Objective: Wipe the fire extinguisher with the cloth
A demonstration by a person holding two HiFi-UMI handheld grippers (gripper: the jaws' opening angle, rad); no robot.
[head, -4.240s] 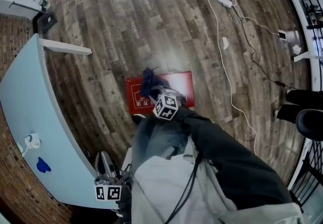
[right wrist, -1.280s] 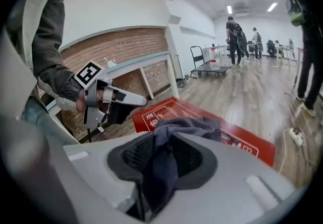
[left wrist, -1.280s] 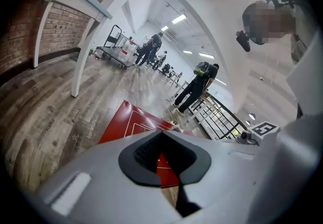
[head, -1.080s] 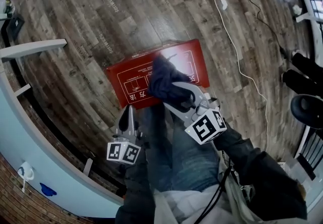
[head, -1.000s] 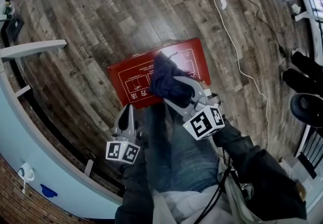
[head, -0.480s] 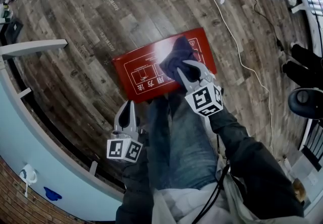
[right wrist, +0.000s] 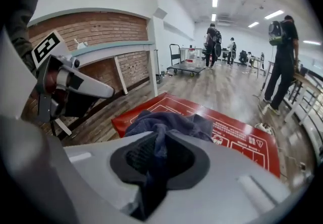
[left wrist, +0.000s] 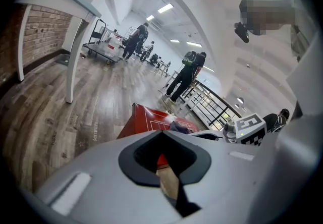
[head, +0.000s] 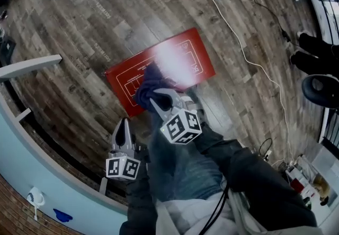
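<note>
- Jaws of the right gripper [head: 160, 99]: spread wide a second ago, now closing on a fold of the dark blue cloth [head: 147, 87], with the fold pinched between the pads.
- Half a second ago, cloth bunched on the right part of the red fire extinguisher box [head: 180, 64]; now dragged to the box's near edge, left of the middle, touching the lid.
- Jaws of the left gripper [head: 123, 123]: pressed together on nothing, same as before, over the wooden floor [head: 79, 11], near the box but apart from it.
- Box lying flat on the floor.
- Print in the middle of the lid washed out by a white patch of glare.
- Part of the box's near edge hidden under the cloth and the right gripper in the head view; much of the box covered by the gripper's own body in the left gripper view.
- Lower end of the cloth lost in the dark gap between the right jaws.
</note>
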